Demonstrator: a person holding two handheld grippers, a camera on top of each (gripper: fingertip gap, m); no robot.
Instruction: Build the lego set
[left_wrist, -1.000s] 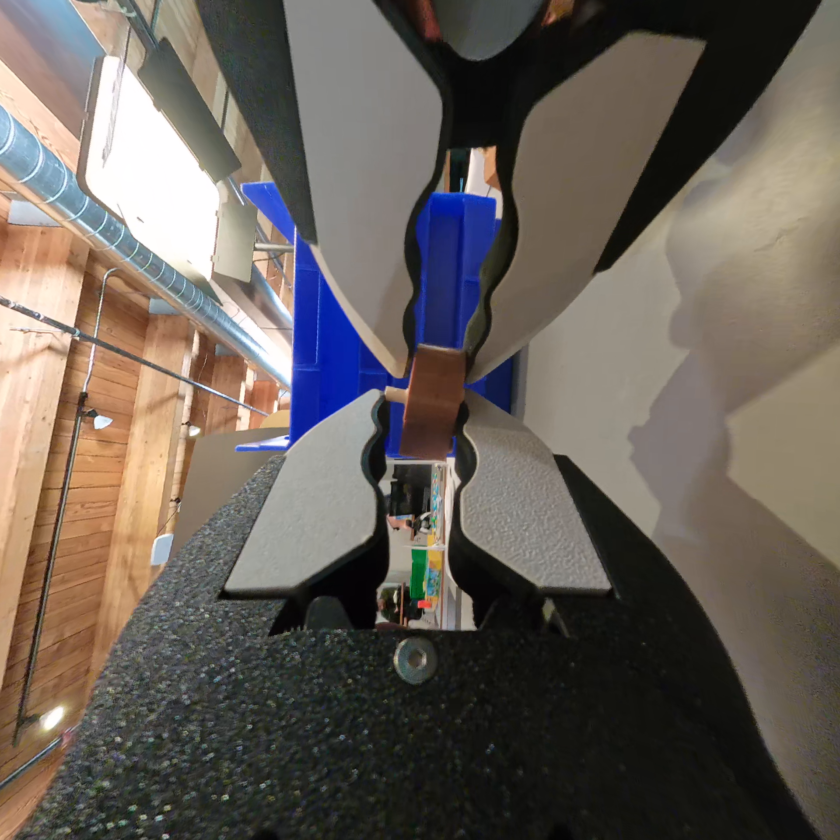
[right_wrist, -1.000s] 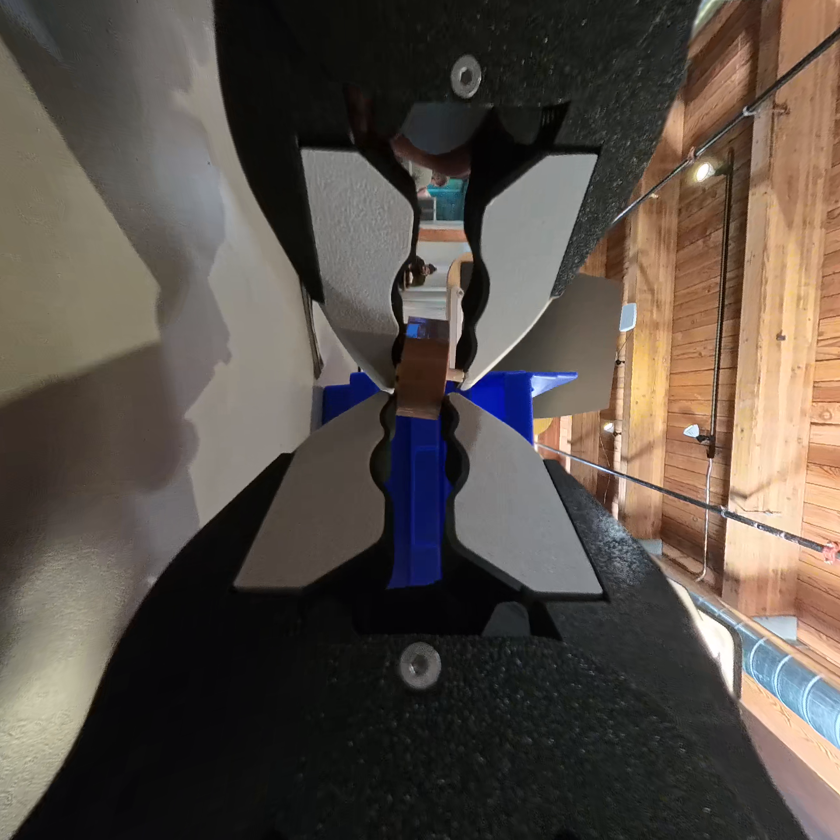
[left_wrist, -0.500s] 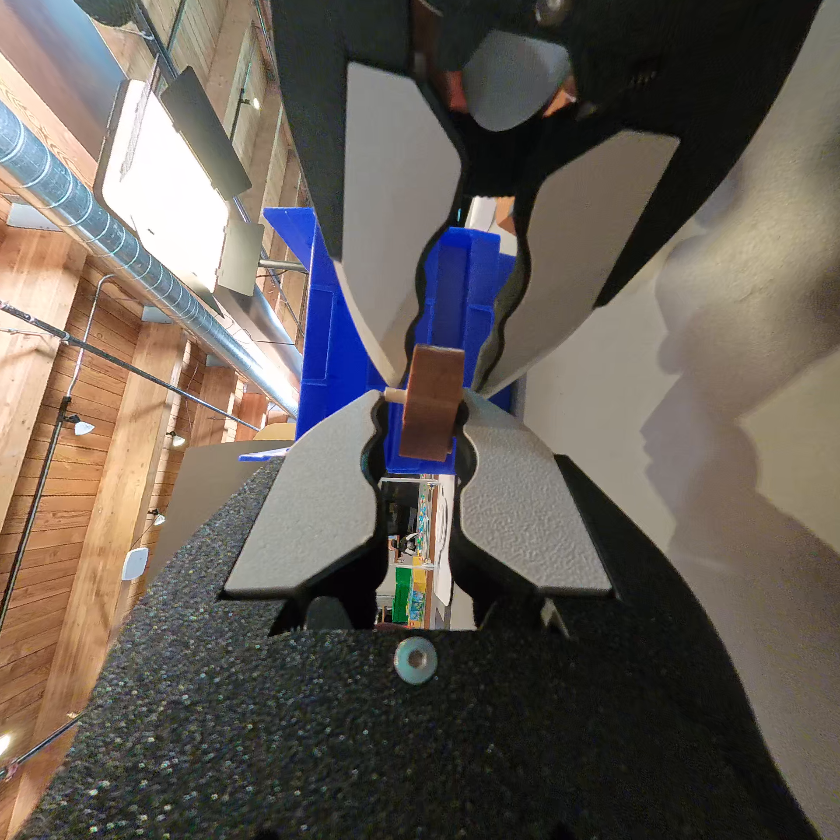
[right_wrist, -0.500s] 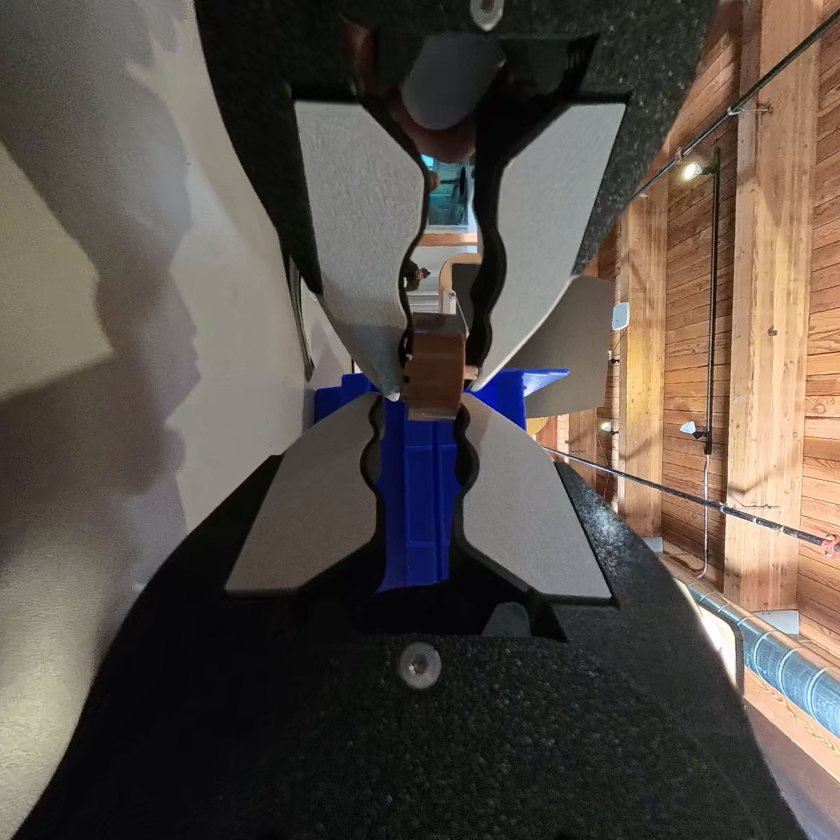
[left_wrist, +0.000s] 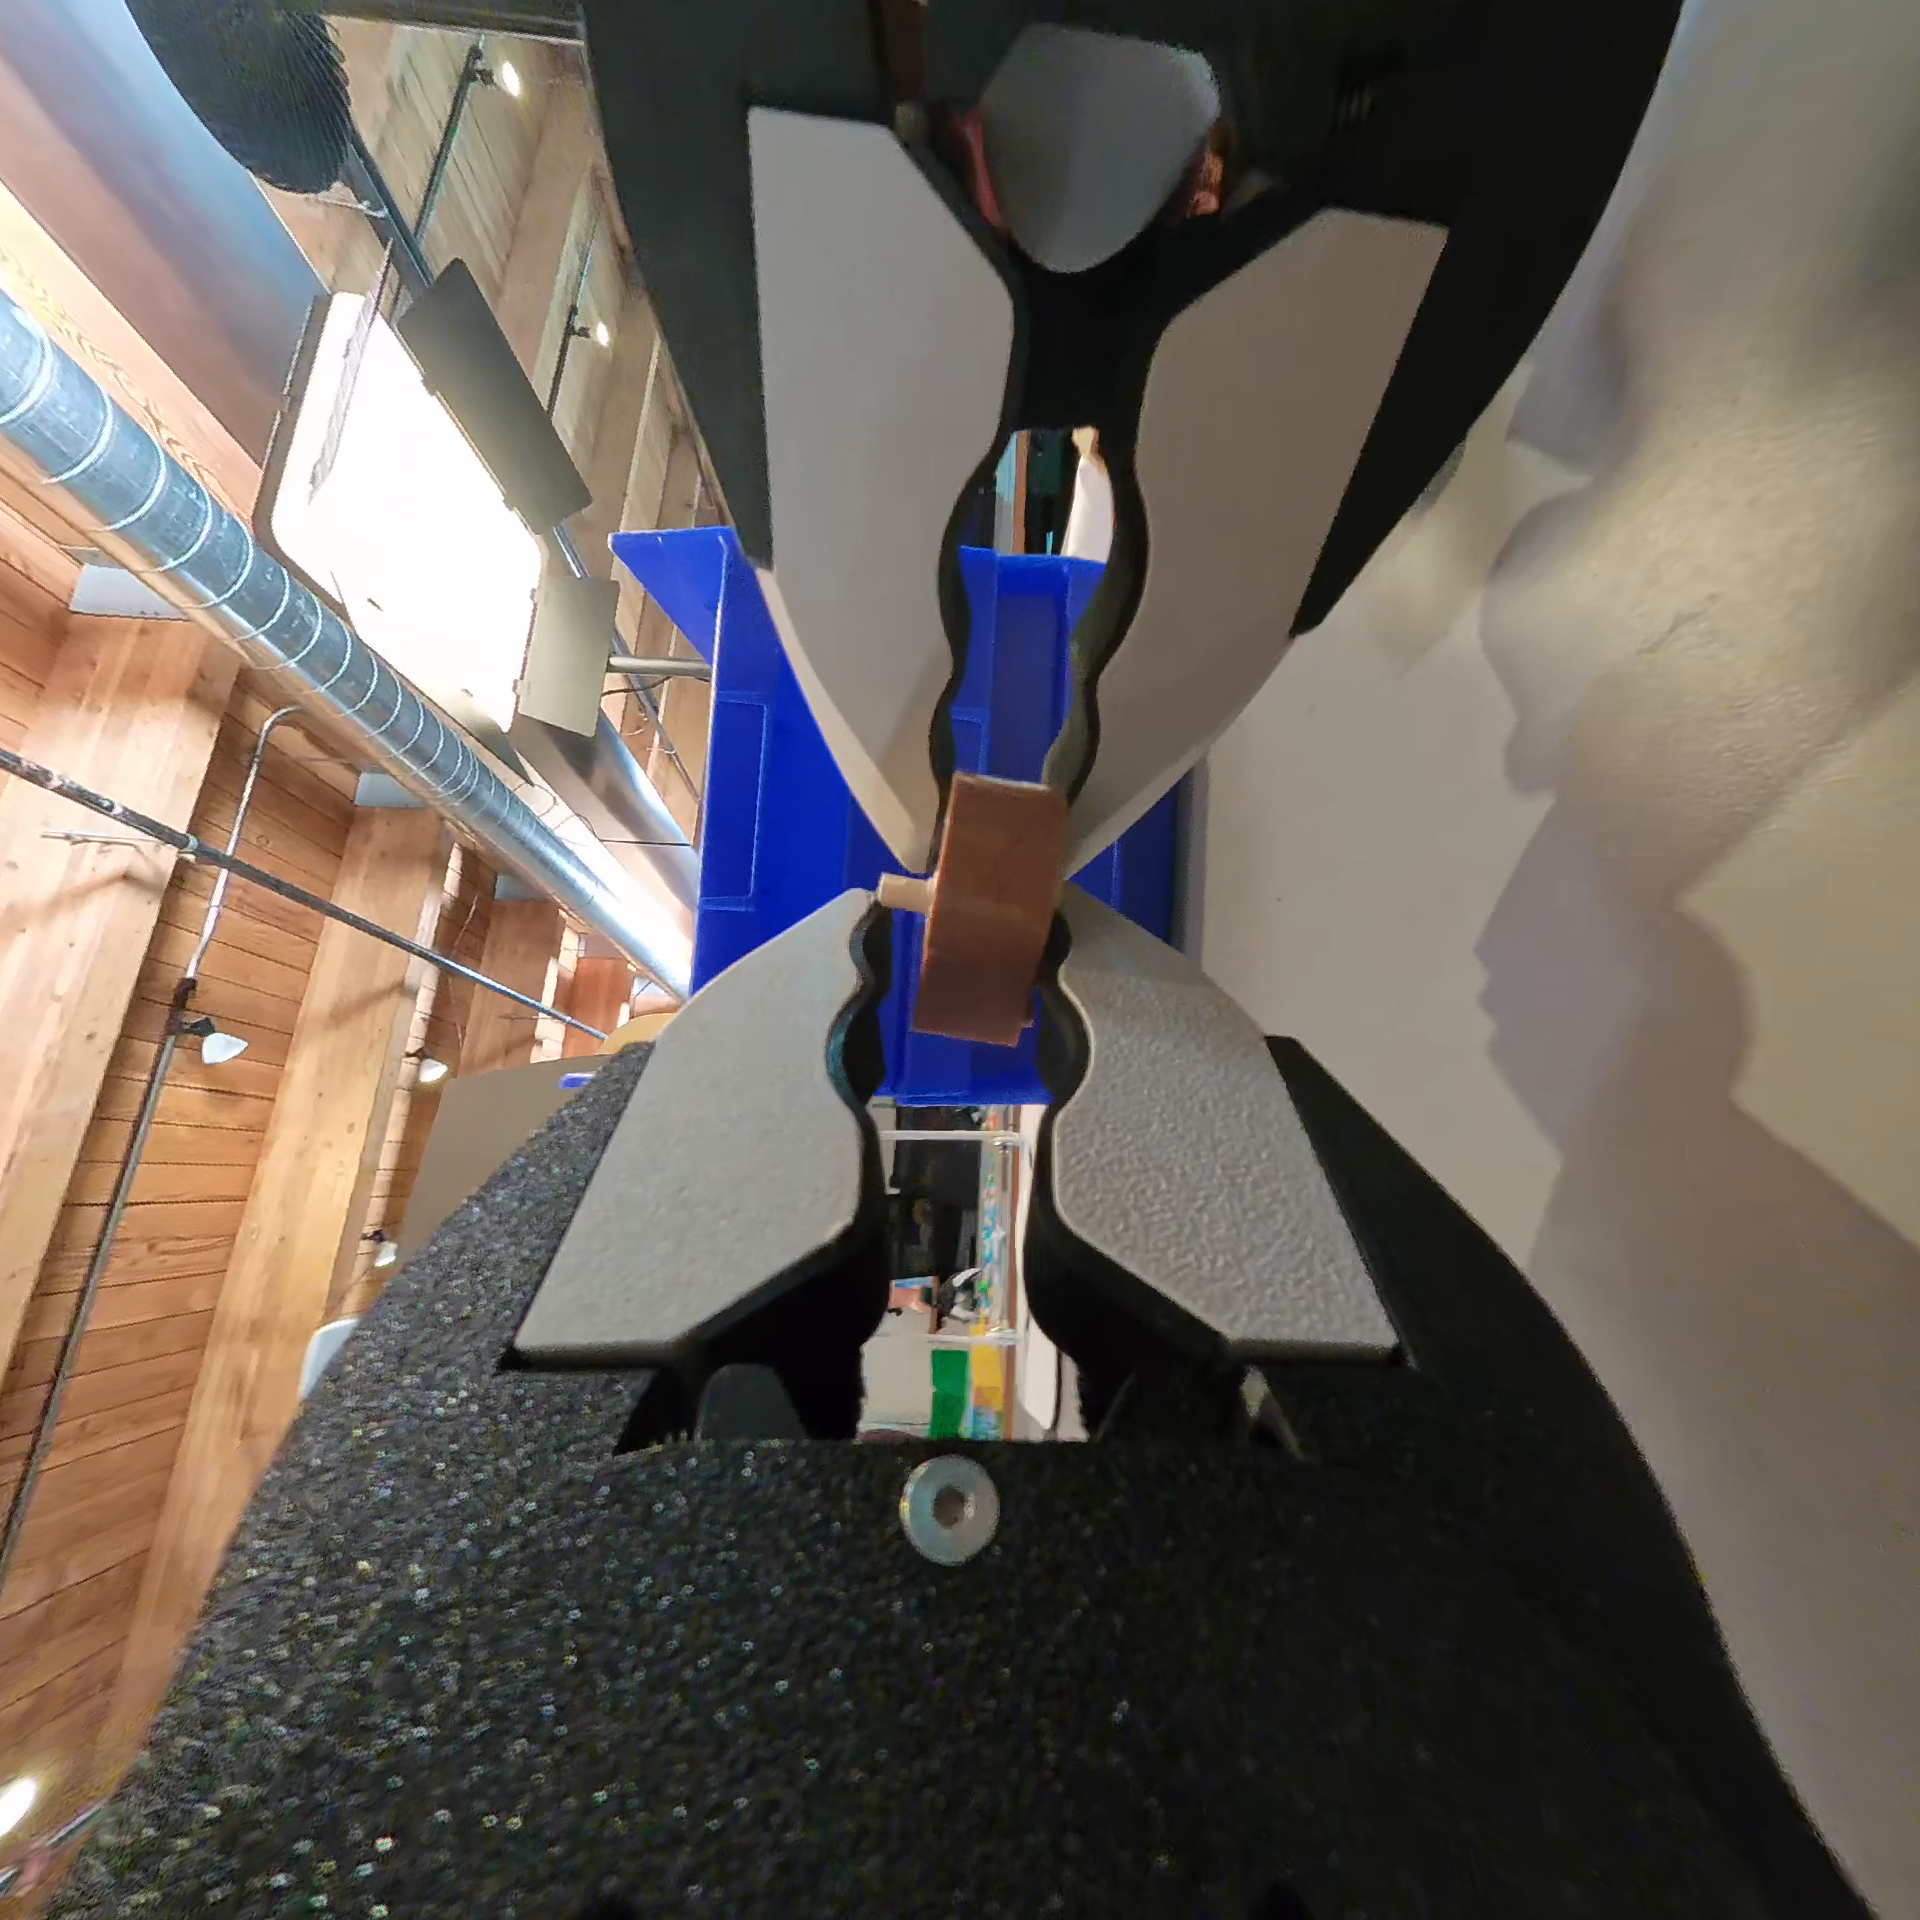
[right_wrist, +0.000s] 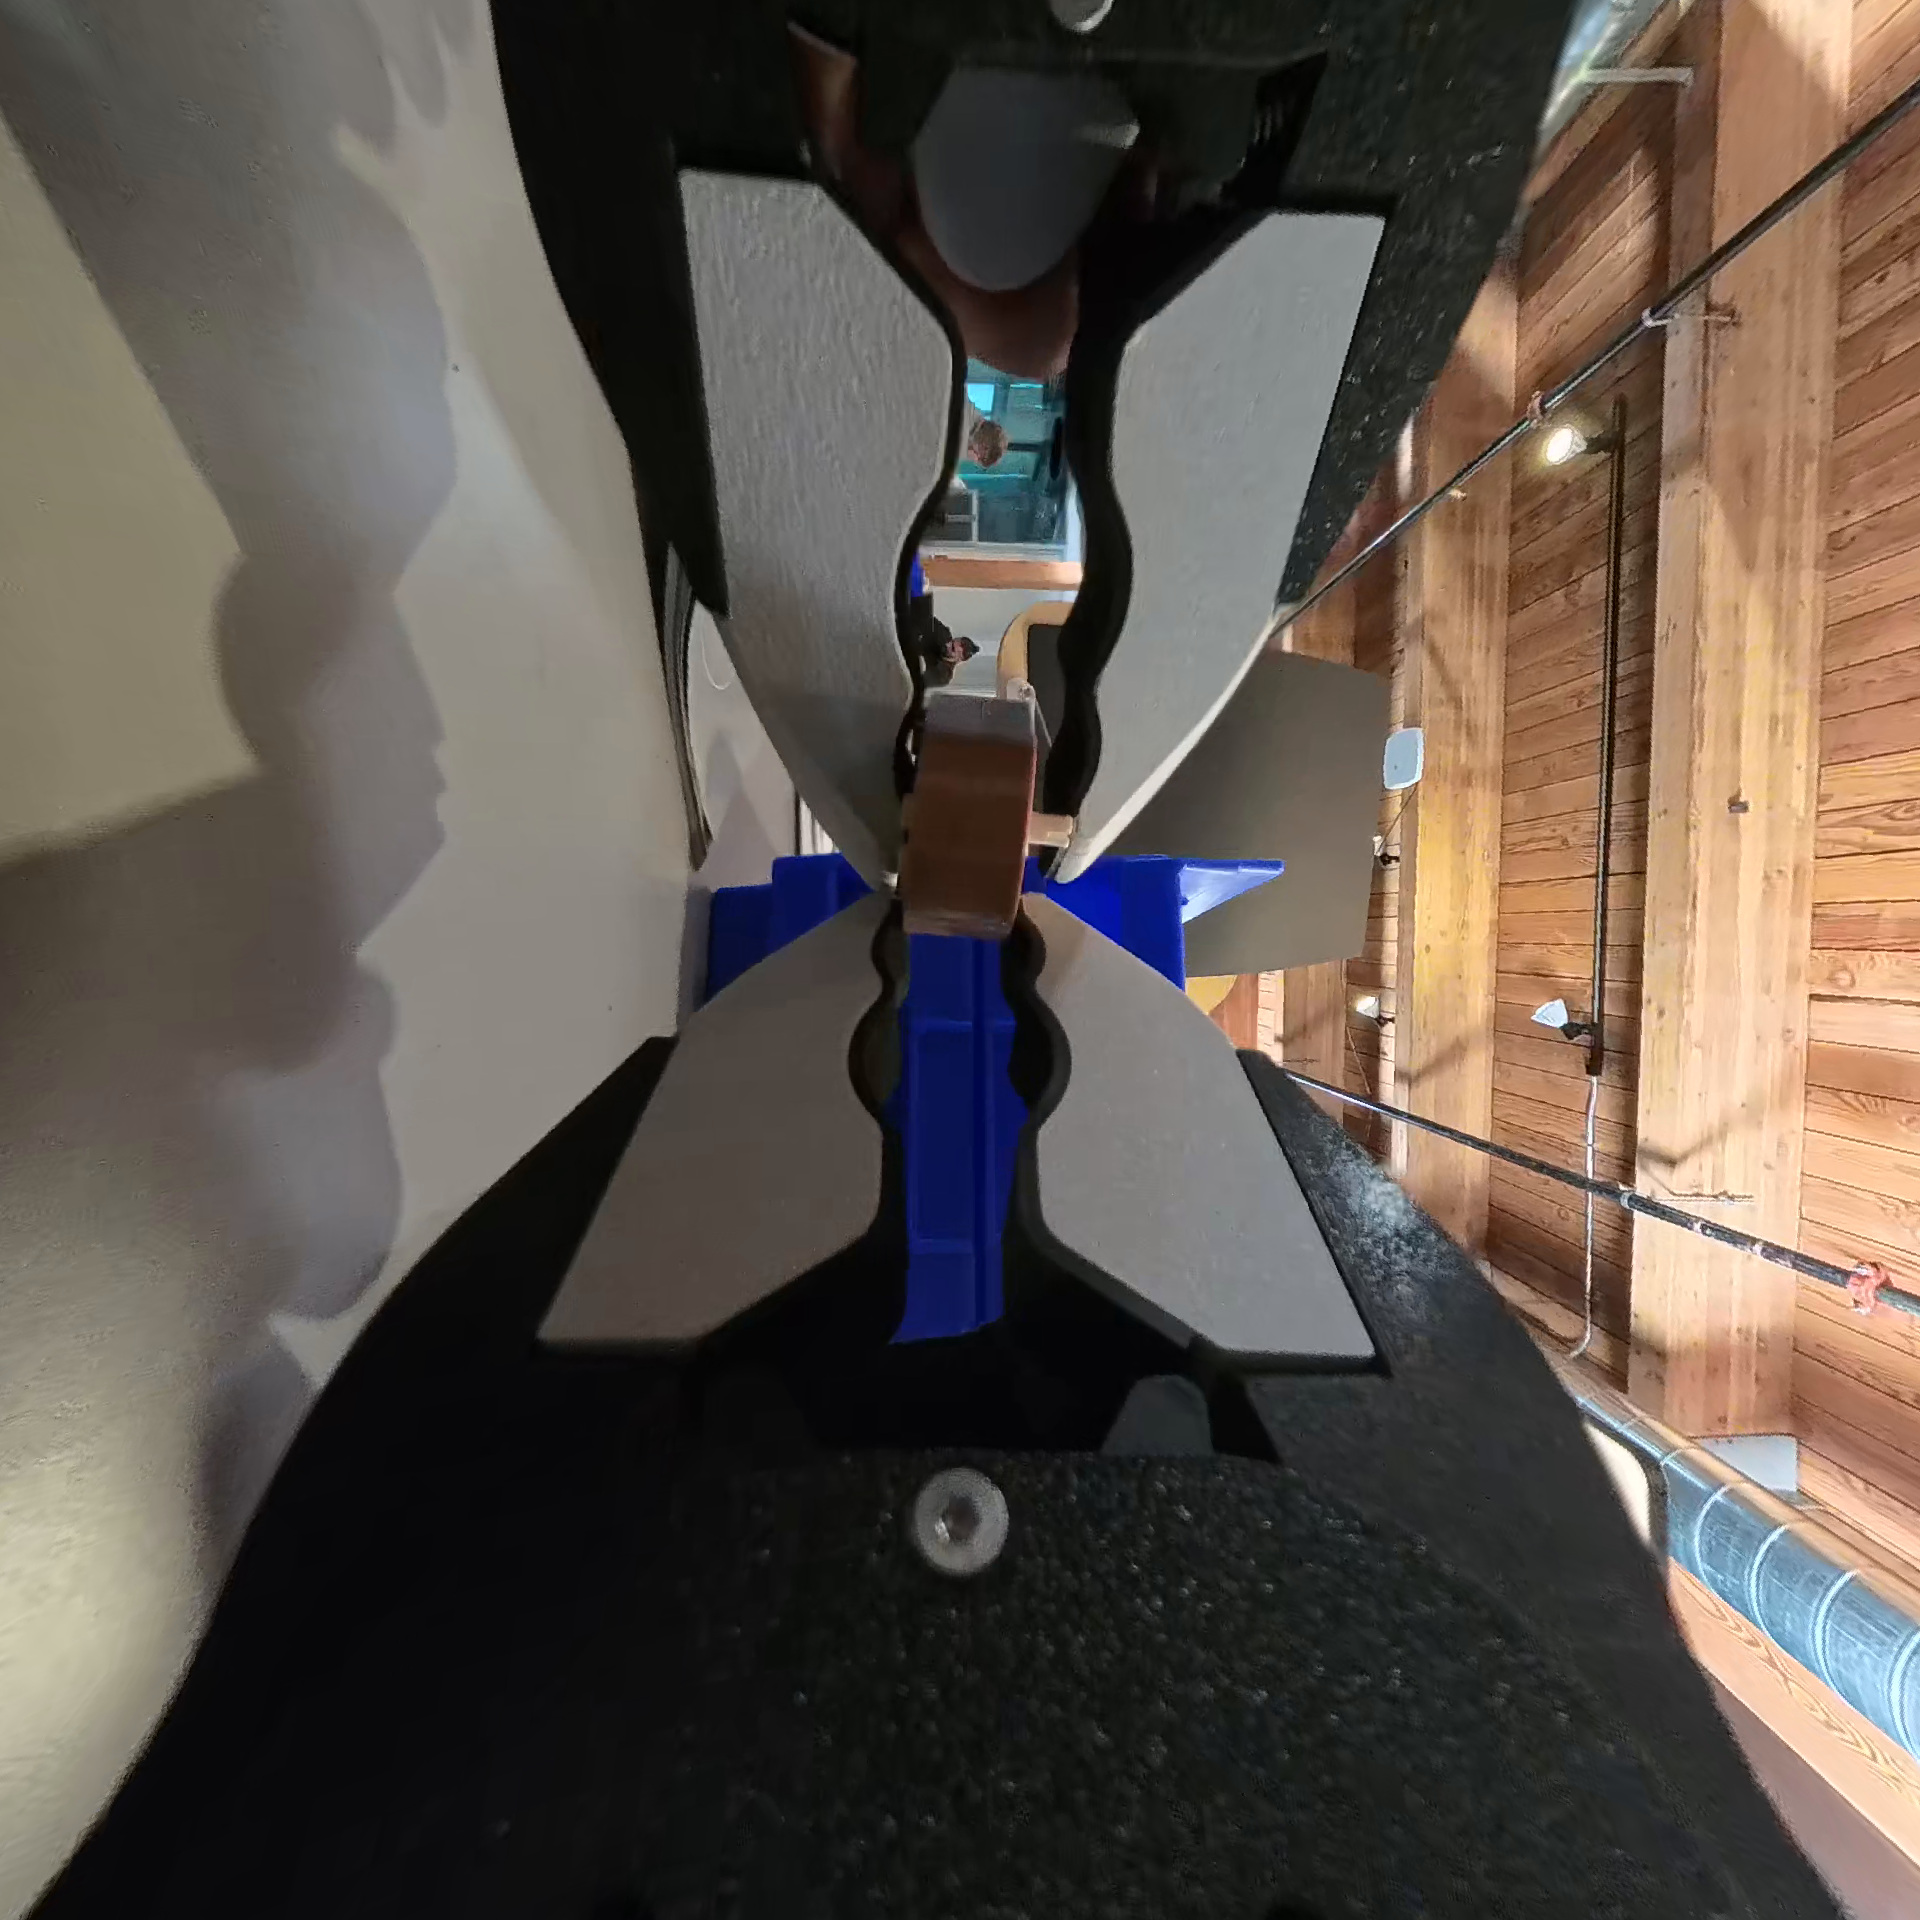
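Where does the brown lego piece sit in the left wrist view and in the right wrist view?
Left wrist view: the brown lego piece sits just above centre, where the fingertips of both grippers meet, a tan peg jutting from its left side.
Right wrist view: the brown lego piece is just above centre, again at the meeting fingertips, the peg on its right.
Shared landmark: the blue bin directly behind the piece.

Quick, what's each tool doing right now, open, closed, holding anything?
Left tool: closed on the brown lego piece, tan peg sticking out.
Right tool: closed on the same brown lego piece, tip to tip.
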